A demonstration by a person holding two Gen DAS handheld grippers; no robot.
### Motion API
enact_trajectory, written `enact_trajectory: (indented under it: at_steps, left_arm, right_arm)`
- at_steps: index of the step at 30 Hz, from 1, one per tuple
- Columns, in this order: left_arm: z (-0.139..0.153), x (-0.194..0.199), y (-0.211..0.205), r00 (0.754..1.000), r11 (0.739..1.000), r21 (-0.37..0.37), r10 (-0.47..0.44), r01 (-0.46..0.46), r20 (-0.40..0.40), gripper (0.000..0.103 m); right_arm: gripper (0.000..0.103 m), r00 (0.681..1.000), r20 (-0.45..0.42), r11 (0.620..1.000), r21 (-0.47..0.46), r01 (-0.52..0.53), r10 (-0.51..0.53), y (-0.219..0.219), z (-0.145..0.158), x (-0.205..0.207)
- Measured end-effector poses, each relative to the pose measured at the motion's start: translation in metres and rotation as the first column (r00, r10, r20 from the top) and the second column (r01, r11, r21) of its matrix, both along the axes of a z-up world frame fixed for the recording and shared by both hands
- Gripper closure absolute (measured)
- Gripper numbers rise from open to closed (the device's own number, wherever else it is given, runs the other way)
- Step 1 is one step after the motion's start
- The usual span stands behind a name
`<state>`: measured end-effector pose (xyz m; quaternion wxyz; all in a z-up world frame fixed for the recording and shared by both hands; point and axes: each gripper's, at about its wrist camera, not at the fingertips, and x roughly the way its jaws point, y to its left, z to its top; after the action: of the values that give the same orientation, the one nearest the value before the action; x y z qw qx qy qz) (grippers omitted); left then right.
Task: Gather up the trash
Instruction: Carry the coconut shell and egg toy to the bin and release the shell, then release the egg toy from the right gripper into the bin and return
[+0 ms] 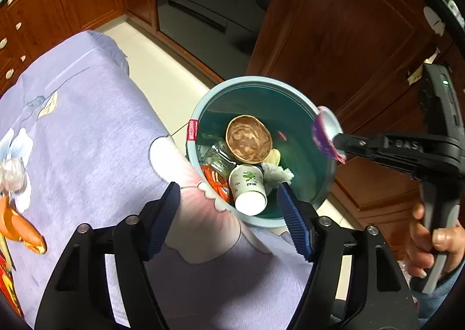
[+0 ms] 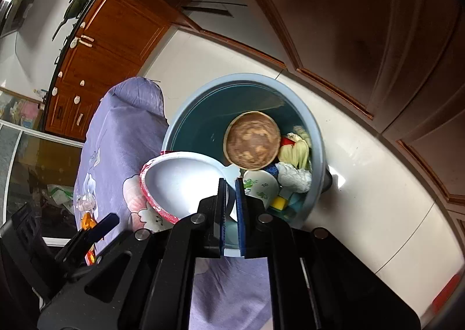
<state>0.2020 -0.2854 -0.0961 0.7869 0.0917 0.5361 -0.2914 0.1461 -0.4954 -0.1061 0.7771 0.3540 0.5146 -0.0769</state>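
Bin (image 1: 203, 103) sits at the worktop's (image 1: 87, 126) edge; right gripper (image 2: 231, 184), jaws pinched on a white foil lid (image 2: 180, 181), hovers over its nine o'clock rim. Left gripper (image 1: 229, 199) gapes empty. Next, I'd say: release the lid.

— The bin (image 1: 293, 91)? 
— Smooth blue plastic, faintly glossy; at its six o'clock lies a paper cup (image 1: 248, 189).
— The tablecloth (image 1: 87, 114)? 
— Matt woven cloth. Cabinets (image 1: 334, 24) at twelve are polished wood.
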Motion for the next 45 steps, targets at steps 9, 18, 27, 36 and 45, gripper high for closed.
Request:
enact_trajectory:
  at_steps: [9, 18, 27, 36, 45]
  left_arm:
    - [0.008, -0.008, 0.027, 0.999, 0.999, -0.031, 0.031, -0.031, 0.008, 0.015]
    - [0.019, -0.017, 0.059, 0.998, 0.996, -0.058, 0.069, -0.068, 0.013, 0.01]
    - [0.034, -0.031, 0.112, 0.989, 0.985, -0.103, 0.144, -0.139, 0.043, 0.008]
    - [0.042, -0.041, 0.186, 0.968, 0.964, -0.117, 0.245, -0.237, 0.059, 0.007]
    - [0.036, -0.039, 0.279, 0.918, 0.914, -0.126, 0.394, -0.386, 0.05, 0.007]
  right_arm:
    - [0.031, 1.0, -0.004, 0.999, -0.031, 0.017, -0.017, 0.016, 0.007, 0.005]
    - [0.02, 0.998, -0.051, 0.997, -0.063, 0.033, -0.036, 0.036, 0.015, -0.002]
    - [0.02, 0.999, -0.03, 0.995, -0.089, -0.047, 0.045, 0.086, 0.035, 0.003]
    - [0.02, 0.988, -0.029, 0.983, -0.093, -0.156, 0.153, 0.155, 0.04, 0.016]
    - [0.02, 0.955, -0.046, 0.949, -0.112, -0.296, 0.292, 0.235, 0.042, 0.038]
